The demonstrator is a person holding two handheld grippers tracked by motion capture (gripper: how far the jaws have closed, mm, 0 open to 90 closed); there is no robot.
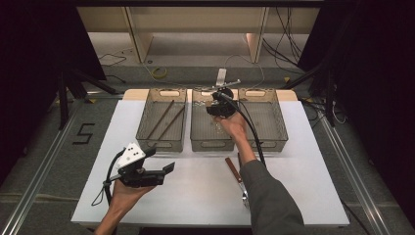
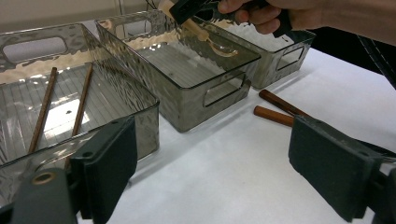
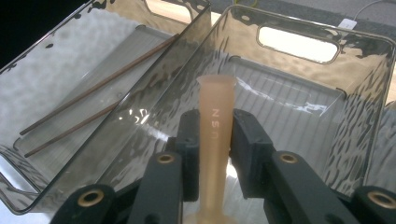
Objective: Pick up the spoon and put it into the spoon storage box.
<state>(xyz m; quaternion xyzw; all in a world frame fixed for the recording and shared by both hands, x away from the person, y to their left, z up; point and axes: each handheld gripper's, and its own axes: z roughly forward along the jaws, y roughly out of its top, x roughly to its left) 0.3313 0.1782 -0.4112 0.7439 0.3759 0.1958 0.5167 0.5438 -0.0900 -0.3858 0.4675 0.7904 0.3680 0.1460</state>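
Jaws of the right gripper (image 3: pixel 212 154) clench a tan plastic spoon (image 3: pixel 215 140) over the middle basket (image 1: pixel 210 144), while the left gripper (image 1: pixel 164 169) hovers agape above the table (image 1: pixel 195 196).

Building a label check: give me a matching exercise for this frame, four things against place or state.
Things:
1. chopsticks
2. tan spoon
3. left gripper
4. brown-handled utensils

Place or state:
A. lying on the white table, in front of the bins
B. held over the middle bin
C. jaws open, nothing between them
D. lying in the left bin

Pairs: 1-D, 2-B, 3-C, 4-A. The right gripper is shut on the spoon's handle above the middle bin; the chopsticks lie in the left bin.
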